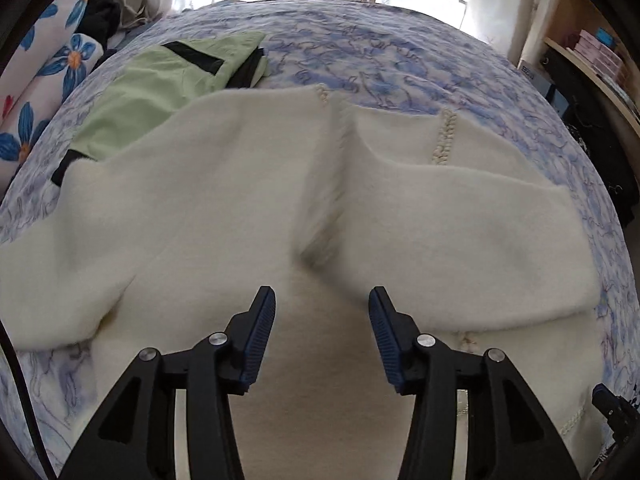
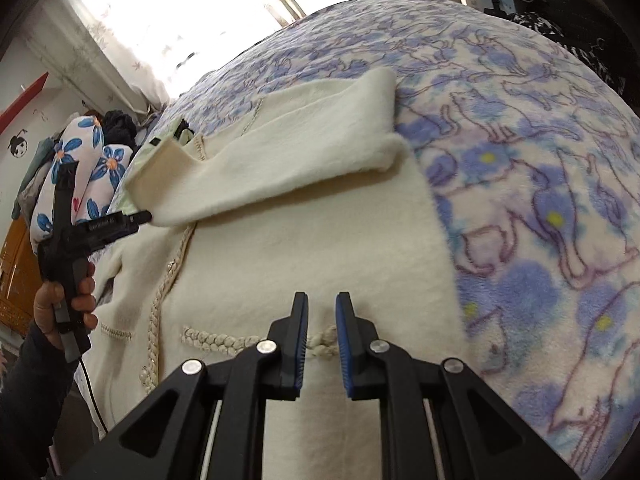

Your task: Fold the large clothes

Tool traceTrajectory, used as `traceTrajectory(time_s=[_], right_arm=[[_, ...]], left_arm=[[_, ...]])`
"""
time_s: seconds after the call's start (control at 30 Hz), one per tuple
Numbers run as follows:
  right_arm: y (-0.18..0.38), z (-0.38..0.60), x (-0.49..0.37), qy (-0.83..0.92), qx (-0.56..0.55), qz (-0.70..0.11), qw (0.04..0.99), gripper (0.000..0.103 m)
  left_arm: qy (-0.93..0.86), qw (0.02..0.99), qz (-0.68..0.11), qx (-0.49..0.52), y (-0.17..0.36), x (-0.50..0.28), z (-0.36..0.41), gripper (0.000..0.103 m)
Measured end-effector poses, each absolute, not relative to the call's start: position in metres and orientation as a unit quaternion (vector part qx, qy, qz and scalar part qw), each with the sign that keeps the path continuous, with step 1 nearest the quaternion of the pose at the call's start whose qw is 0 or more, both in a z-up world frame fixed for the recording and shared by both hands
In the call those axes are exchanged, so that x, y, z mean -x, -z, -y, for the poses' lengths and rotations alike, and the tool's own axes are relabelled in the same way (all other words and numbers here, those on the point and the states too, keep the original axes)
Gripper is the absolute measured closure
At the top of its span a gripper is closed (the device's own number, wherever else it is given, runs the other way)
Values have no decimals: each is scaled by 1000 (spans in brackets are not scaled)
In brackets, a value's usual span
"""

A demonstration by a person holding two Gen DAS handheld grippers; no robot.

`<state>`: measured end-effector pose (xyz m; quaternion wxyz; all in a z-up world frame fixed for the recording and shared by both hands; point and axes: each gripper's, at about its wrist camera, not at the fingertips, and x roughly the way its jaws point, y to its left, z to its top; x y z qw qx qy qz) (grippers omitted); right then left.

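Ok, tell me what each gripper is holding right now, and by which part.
Nothing is held. The left gripper is open above the cream coat. The right gripper has a narrow gap between its jaws over the coat's braided trim, with no cloth between them.

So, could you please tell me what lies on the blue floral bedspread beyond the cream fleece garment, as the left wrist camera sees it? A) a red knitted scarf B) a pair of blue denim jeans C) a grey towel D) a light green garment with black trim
D: in the left wrist view, a light green garment with black trim lies on the blue floral bedspread, its near edge partly under the cream fleece garment.
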<state>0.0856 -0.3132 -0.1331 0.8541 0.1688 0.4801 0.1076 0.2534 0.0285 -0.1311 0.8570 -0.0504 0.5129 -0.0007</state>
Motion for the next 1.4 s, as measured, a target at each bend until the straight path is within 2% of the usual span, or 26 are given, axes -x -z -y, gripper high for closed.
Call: traceTrajectory(time_s=[0.2,0.33,0.37,0.7,0.73,0.77,0.8,0.83,0.93,1.03,1.07,1.13,1.2,1.23,1.4], right_arm=[[127,297,-104,-107,-144,-483,857,89],[122,301,-130,-91,-131,-482,862,71],[120,305,-139,-87,-129,-482,862,70],[128,348,-267,-18,-135,-500,855,69],[134,350,-279,-19,-141,-509,849,69],[141,353,-290,-20,-149,-518,842,69],[147,355,-298,-19,-155,-524,837,69],[154,357,-307,-9,-159,-532,831,69],[165,362,-319,-8,-179,-532,827,68],[150,360,-321,-10,-161,-499,852,88],[142,359,-320,-8,-151,-479,865,89],[141,357,-319,4,-144,-462,875,89],[156,354,-326,27,-126,-488,863,87],[163,352,-327,37,-118,-498,858,81],[142,359,-310,55,-141,-492,857,77]], left_arm=[[27,861,-498,97,128,-268,-50,54],[19,859,-504,89,134,-290,-55,53],[20,857,-508,88,137,-297,-56,53],[64,837,-544,26,165,-342,-25,52],[60,839,-541,12,167,-344,-20,58],[56,842,-536,2,167,-345,-17,76],[49,846,-531,-9,166,-346,-15,87],[47,847,-529,-15,164,-346,-15,92],[51,852,-521,-5,155,-348,-18,94],[47,866,-497,-2,140,-349,-22,94],[48,873,-485,0,136,-349,-23,94],[43,876,-481,6,136,-353,-25,94],[37,864,-503,4,151,-359,-25,94],[34,859,-511,0,159,-360,-24,94],[33,859,-511,8,158,-349,-28,88]])
